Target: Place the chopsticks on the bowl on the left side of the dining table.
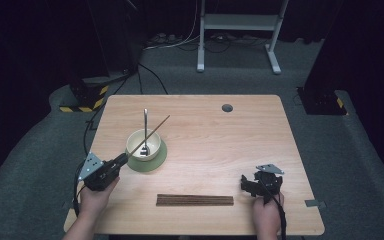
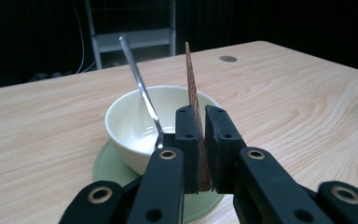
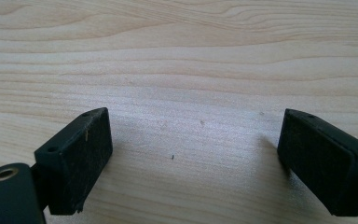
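A cream bowl (image 1: 142, 144) sits on a green saucer (image 1: 155, 161) left of the table's middle, with a metal spoon (image 1: 145, 125) standing in it. My left gripper (image 1: 122, 159) is shut on one brown chopstick (image 1: 152, 133), which slants up across the bowl's rim toward the far side. In the left gripper view the chopstick (image 2: 192, 88) is pinched between the two pads and rises past the bowl (image 2: 135, 126) and the spoon (image 2: 140, 84). My right gripper (image 1: 247, 184) rests low over the table near the front right, jaws wide open and nothing between them (image 3: 193, 154).
Several brown chopsticks (image 1: 195, 200) lie in a row near the front edge, between the two hands. A dark round hole (image 1: 227, 107) marks the far side of the wooden table (image 1: 240, 145). Beyond the table are a white frame (image 1: 240, 30) and cables on grey carpet.
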The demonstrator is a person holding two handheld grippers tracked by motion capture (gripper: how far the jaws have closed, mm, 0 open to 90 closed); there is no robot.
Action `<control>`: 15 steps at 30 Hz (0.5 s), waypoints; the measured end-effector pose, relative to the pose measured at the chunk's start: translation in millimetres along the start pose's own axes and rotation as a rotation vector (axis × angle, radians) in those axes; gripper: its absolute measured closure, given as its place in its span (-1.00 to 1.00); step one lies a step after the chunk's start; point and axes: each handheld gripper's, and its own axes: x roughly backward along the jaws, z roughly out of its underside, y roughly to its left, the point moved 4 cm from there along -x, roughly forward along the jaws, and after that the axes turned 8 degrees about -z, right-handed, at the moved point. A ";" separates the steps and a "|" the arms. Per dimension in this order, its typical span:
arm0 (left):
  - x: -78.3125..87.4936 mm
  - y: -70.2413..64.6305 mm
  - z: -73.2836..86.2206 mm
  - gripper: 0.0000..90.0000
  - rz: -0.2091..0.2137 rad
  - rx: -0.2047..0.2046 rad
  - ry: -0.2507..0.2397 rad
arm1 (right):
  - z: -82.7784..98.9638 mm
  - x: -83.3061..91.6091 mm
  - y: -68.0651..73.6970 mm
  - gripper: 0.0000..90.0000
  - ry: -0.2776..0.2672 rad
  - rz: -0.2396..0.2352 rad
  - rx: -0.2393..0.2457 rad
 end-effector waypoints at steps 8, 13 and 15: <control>-7.2 11.1 10.5 0.86 -0.019 0.023 0.036 | 0.0 0.0 0.0 -0.78 0.000 0.000 0.001; -9.3 13.1 13.1 0.86 -0.022 0.024 0.050 | 0.0 0.0 0.0 -0.78 0.000 0.000 0.000; -9.8 12.5 13.4 0.86 -0.019 0.025 0.051 | 0.0 0.0 0.0 -0.78 0.000 0.000 0.001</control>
